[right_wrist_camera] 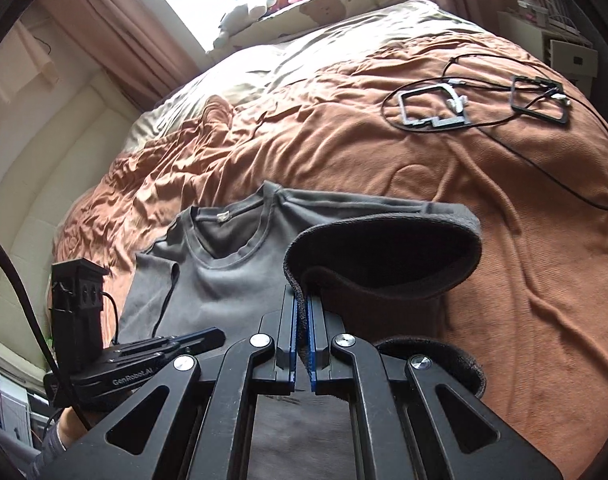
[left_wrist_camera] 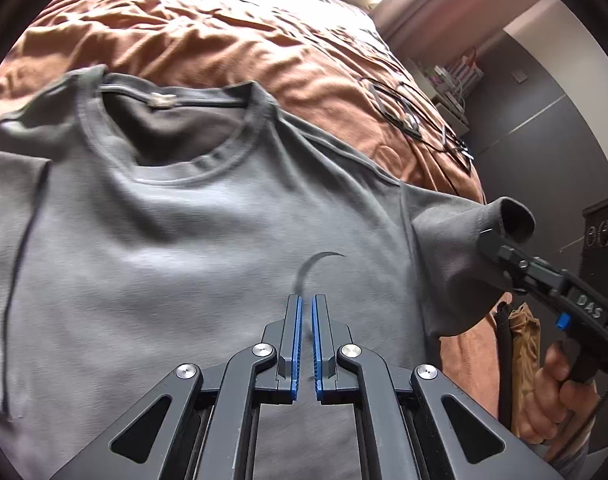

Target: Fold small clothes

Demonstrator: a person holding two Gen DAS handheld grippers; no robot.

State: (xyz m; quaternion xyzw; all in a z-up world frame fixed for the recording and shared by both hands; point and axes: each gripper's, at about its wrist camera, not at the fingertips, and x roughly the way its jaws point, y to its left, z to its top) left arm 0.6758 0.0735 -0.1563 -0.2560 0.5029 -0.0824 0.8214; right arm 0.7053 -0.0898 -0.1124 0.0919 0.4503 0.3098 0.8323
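While tilted downward, both claws [left_wrist_camera: 307, 300] [right_wrist_camera: 303, 300] clamped.

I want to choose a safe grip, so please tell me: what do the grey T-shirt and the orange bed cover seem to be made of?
The grey T-shirt looks like soft matte cotton knit: ribbed collar, stitched seams, limp drape where the right gripper pinches its sleeve. The orange bed cover looks like thin woven cloth with a slight sheen, judging by its many fine crinkles; the exact fibre is unclear.

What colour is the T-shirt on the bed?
Grey T-shirt, plain apart from a small dark curved mark; the left wrist view shows it best.
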